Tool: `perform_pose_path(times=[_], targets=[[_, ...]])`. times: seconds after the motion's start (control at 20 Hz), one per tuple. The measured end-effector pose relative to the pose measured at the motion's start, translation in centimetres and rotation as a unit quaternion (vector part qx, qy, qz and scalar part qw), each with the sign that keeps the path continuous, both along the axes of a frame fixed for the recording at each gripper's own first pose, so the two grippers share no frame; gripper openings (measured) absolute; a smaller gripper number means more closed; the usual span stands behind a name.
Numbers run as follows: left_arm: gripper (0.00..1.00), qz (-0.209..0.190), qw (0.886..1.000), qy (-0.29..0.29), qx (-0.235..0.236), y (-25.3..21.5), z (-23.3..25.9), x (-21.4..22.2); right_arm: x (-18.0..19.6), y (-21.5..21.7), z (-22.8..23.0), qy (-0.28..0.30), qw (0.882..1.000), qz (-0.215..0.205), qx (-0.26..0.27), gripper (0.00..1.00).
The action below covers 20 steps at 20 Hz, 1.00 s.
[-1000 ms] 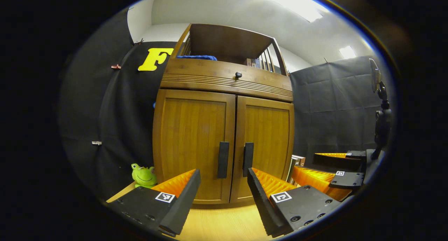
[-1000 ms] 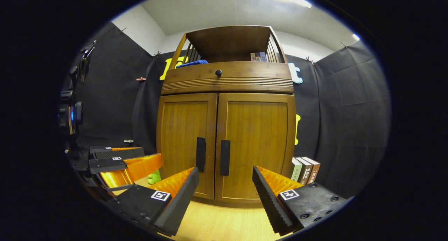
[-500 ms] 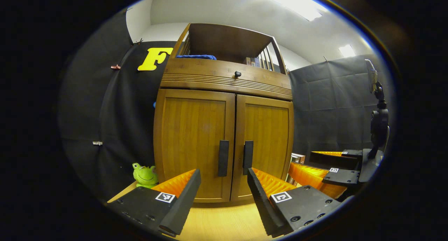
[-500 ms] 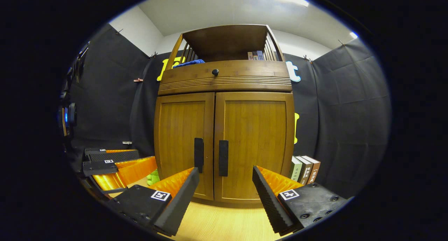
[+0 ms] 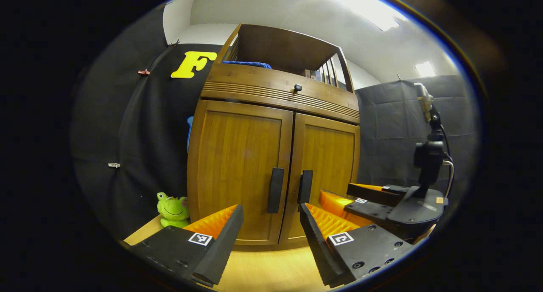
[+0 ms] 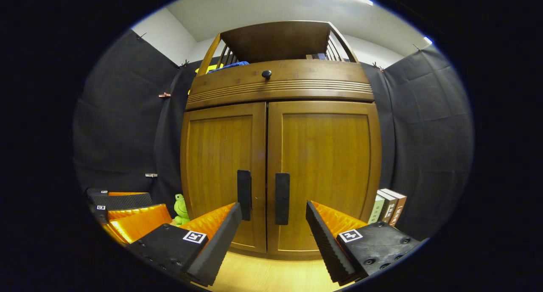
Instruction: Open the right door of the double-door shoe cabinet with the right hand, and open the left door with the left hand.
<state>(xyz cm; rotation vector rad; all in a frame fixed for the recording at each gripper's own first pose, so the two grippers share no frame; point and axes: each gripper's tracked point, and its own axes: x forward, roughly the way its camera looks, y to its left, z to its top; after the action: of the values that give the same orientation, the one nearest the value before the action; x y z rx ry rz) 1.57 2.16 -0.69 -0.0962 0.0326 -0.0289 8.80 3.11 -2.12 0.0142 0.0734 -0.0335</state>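
A wooden shoe cabinet stands ahead with both doors closed. In the right gripper view, the right door [image 6: 324, 169] carries a dark vertical handle [image 6: 282, 198] and the left door [image 6: 218, 173] a matching handle [image 6: 244, 195]. My right gripper [image 6: 273, 237] is open, a short way in front of the two handles, touching nothing. In the left gripper view, the left door [image 5: 237, 164] and its handle [image 5: 275, 190] sit ahead of my open left gripper [image 5: 270, 237], which is empty. The right gripper [image 5: 365, 198] also appears there, near the right door [image 5: 331, 164] and its handle [image 5: 305, 186].
A green frog toy [image 5: 172, 208] sits on the wooden floor [image 5: 271, 270] left of the cabinet. A few books [image 6: 388, 206] stand at its right side. A drawer with a round knob [image 6: 266, 74] tops the doors, and a blue cloth [image 5: 248, 64] lies on the shelf above.
My right gripper has moved forward toward the cabinet, whose doors now look larger. The left gripper has shifted slightly and tilted. Both doors stay closed.
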Motion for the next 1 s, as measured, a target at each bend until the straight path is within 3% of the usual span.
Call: perform_pose_path(times=[0.65,0.75,0.8,0.95,1.0], targets=[[0.84,0.005,1.0,-0.001,-0.001,3.8,-0.6,0.4,9.6,-2.4,-4.2,0.005,0.997,-0.064,-0.031,0.96],[0.84,-0.001,1.0,0.002,-0.005,4.1,-1.0,0.6,10.5,-2.8,-4.8,0.008,0.997,-0.07,-0.035,0.85],[0.82,-0.003,1.0,0.006,-0.005,4.2,-1.4,0.6,11.1,-2.9,-5.1,0.009,0.997,-0.071,-0.035,0.89],[0.84,-0.001,1.0,0.008,-0.011,5.0,-1.9,0.8,11.9,-3.3,-5.4,0.007,0.996,-0.078,-0.033,0.77],[0.84,0.0,1.0,0.009,-0.015,5.2,-2.0,0.8,12.1,-3.1,-5.7,0.01,0.997,-0.074,-0.031,0.78]])
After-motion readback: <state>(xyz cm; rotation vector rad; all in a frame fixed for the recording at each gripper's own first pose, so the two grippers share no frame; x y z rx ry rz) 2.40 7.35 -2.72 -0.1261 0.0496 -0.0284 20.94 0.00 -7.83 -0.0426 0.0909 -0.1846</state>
